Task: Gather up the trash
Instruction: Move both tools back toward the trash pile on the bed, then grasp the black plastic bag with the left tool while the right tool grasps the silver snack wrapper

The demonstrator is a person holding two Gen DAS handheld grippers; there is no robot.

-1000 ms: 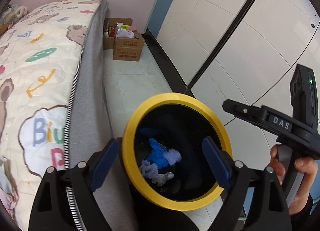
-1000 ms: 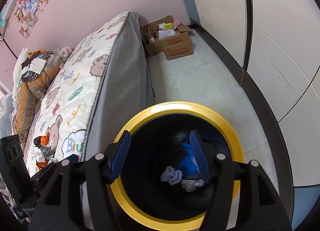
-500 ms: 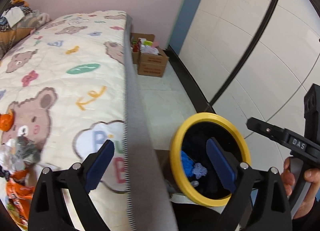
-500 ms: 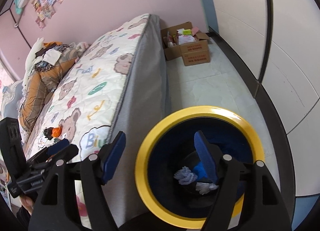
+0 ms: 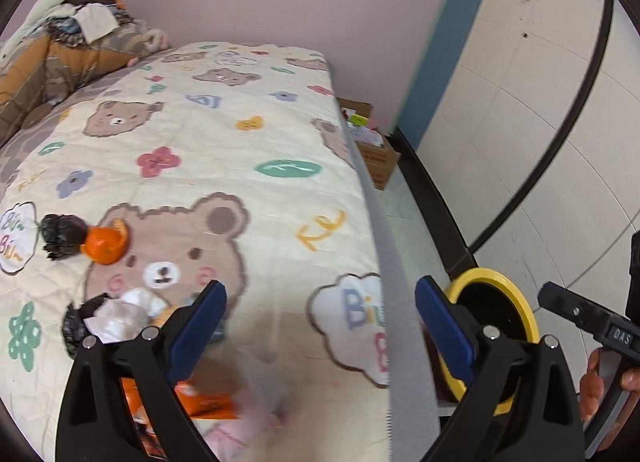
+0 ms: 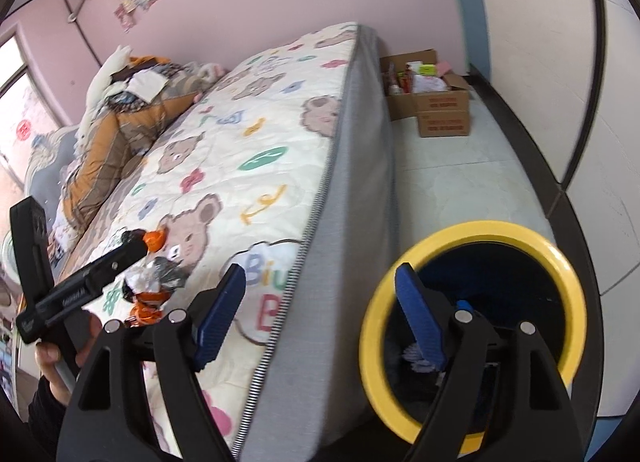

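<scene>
Orange peel [image 5: 105, 246] and crumpled wrappers [image 5: 116, 316] lie on the bed [image 5: 248, 165]; light, soft, crushable; pinch at bunched folds; left gripper [image 5: 320, 316] and right gripper [image 6: 322, 314] opening, both empty.

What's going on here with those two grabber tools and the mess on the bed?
A person is collecting trash with a gripper in each hand. Both grippers, the left and the right, are empty and opening. Orange peel, crumpled paper and wrappers lie on the bed. The yellow-rimmed bin on the floor beside it already holds some scraps.
</scene>
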